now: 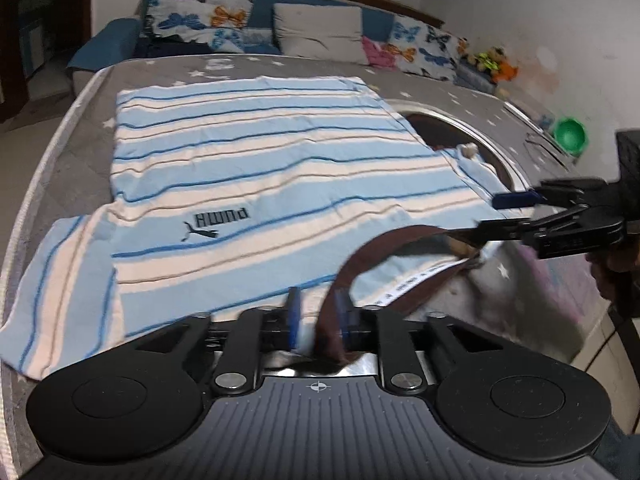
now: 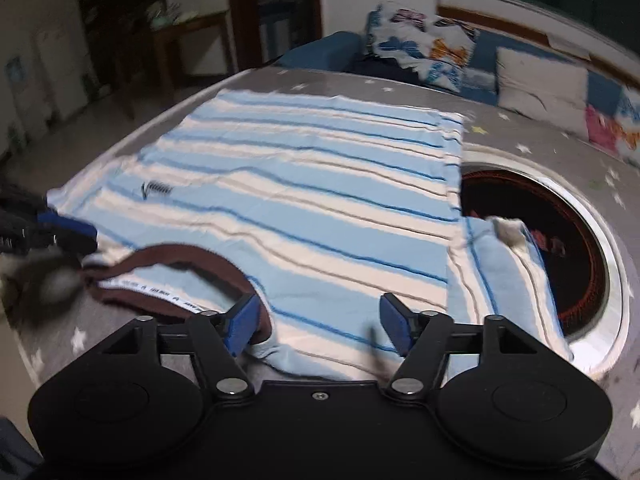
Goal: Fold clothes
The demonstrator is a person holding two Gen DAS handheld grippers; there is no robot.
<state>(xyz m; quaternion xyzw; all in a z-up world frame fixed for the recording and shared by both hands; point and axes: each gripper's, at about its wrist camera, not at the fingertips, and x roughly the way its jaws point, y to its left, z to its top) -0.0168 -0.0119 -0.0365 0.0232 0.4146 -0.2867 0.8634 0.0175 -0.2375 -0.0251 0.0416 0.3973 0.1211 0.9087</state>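
A light blue and cream striped shirt (image 1: 256,168) with a brown collar (image 1: 384,252) lies spread flat on a grey star-print table cover; it also shows in the right wrist view (image 2: 304,208). My left gripper (image 1: 318,312) is shut on the brown collar near the shirt's shoulder. My right gripper (image 2: 320,320) is open, its blue pads (image 2: 240,320) over the shirt's near edge beside the collar (image 2: 180,256). In the left wrist view the right gripper (image 1: 504,212) hovers open by the collar's other end. The left gripper (image 2: 68,232) shows at the left of the right wrist view.
A round metal-rimmed opening (image 2: 560,248) in the table lies under the shirt's right sleeve. A sofa with butterfly cushions (image 1: 200,16) and a grey pillow (image 1: 320,28) stands behind. A green bowl (image 1: 568,134) sits at the far right. A wooden desk (image 2: 180,40) stands at the back left.
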